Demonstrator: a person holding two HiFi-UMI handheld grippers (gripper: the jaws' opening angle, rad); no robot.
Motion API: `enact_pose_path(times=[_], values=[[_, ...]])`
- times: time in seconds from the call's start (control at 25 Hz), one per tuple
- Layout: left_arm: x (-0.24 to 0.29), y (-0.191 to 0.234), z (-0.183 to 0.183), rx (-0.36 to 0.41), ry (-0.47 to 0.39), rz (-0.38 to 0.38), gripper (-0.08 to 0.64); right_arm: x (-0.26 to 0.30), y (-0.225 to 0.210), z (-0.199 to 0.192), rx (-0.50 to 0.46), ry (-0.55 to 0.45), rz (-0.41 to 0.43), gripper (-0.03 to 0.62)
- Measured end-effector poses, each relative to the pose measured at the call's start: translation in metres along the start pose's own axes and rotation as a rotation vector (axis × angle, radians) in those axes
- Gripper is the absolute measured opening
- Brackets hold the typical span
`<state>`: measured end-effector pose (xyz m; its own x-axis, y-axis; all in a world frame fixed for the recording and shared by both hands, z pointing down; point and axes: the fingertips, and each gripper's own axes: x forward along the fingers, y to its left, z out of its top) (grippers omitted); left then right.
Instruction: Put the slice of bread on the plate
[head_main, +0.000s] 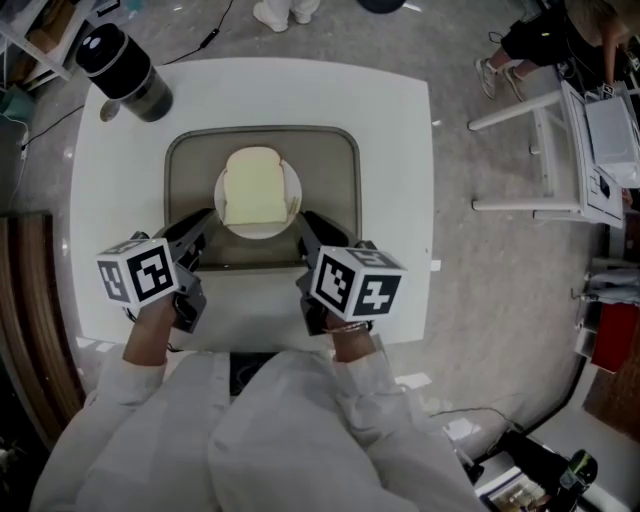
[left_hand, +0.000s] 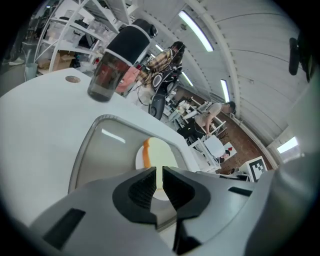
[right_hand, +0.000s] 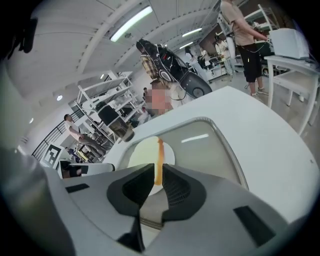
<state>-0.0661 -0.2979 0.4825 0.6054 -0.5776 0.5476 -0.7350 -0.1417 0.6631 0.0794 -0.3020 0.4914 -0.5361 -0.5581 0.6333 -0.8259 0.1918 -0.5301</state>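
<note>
The slice of bread lies flat on the plate in the tray, so we think the job is done. Our left claw and right claw are squeezed closed, holding nothing, just beside the plate.

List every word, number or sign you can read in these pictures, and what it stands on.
No words or numbers are legible.
Only signs: black-and-white square markers on the cubes of the left gripper and right gripper.
The dark cylindrical container shows no readable label.
</note>
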Motion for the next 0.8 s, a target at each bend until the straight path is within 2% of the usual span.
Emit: enact_pose_path(times=[0.2,0.4,0.52,0.64,0.8], values=[[-0.024,-0.036,-0.004,0.042,-0.099,-0.104,0.043,-0.040,0.030,0.006,-0.029,-0.174,0.094,0.057],[-0.066,-0.067,-0.013,0.133,-0.196,-0.170,0.035,-0.091,0.069,-0.005,-0.076,-0.279,0.176,0.051],[-0.097,-0.084,-0.023,0.181,-0.225,-0.211,0.027,-0.116,0.095,-0.019,-0.158,-0.324,0.199,0.044],[-0.133,-0.101,-0.033,0.265,-0.252,-0.241,0.015,-0.137,0.122,-0.036,-0.248,-0.368,0.214,0.031],[-0.170,-0.120,-0.043,0.410,-0.286,-0.245,0.011,-0.164,0.151,-0.051,-0.306,-0.418,0.236,0.025]])
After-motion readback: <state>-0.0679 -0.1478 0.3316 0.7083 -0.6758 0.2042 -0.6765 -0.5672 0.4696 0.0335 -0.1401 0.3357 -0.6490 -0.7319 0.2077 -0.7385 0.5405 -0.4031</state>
